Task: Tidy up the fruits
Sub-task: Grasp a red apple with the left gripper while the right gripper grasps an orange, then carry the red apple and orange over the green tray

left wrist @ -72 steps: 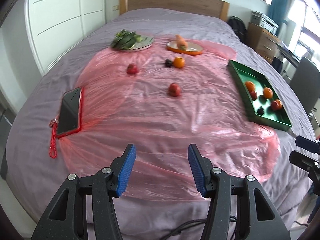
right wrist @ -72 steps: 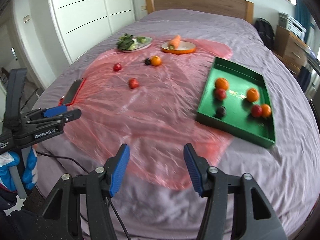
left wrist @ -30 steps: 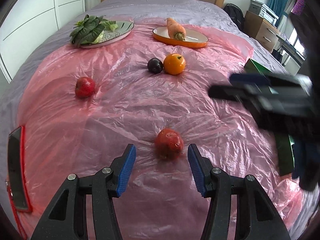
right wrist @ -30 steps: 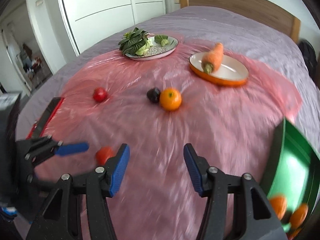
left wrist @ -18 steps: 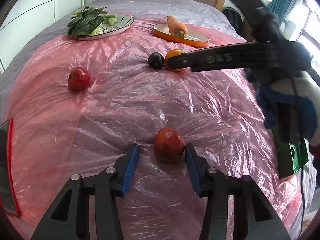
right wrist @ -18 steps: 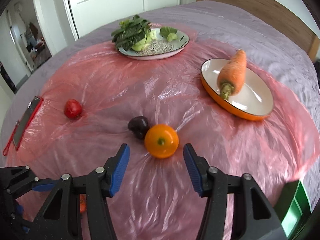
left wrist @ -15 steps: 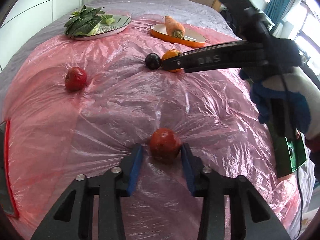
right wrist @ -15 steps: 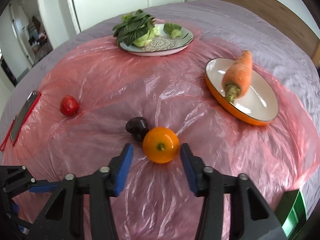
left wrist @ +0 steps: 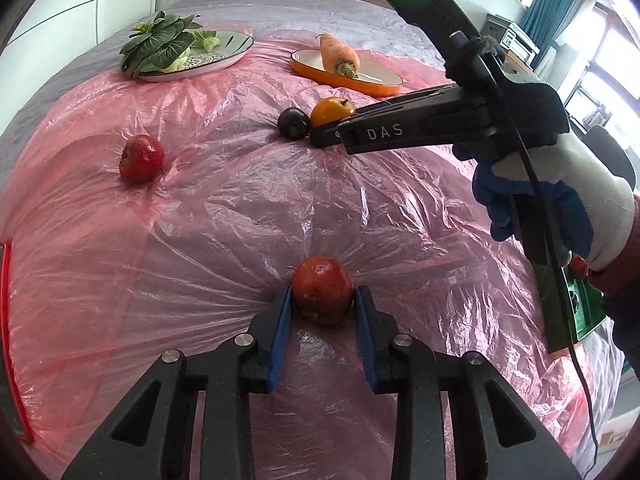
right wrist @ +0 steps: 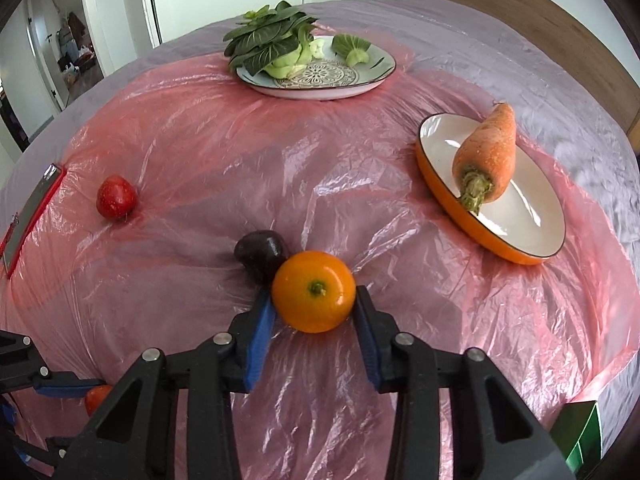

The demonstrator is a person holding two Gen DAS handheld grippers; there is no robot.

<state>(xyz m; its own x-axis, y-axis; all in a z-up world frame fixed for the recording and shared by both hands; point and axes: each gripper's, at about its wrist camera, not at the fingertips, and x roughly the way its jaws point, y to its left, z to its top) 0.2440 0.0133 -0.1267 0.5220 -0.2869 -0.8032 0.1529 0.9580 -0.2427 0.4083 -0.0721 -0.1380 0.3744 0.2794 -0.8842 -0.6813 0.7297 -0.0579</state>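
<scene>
The left gripper (left wrist: 322, 306) jaws are closing onto the red fruit (left wrist: 322, 295) — it sits squarely between them. The right gripper (right wrist: 314, 314) jaws are closing likewise, the orange (right wrist: 314, 291) between them, the dark plum (right wrist: 261, 254) touching its far-left side.

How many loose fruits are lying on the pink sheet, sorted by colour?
Red: 2
Orange: 1
Dark purple: 1
Total: 4

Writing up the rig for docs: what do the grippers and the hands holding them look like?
Both grippers, left gripper and right gripper, are black plastic with blue pads. The right one bears white "DAS" lettering, a green light and a black cable. The hand wears a white glove with blue fingers and a dark red sleeve.
</scene>
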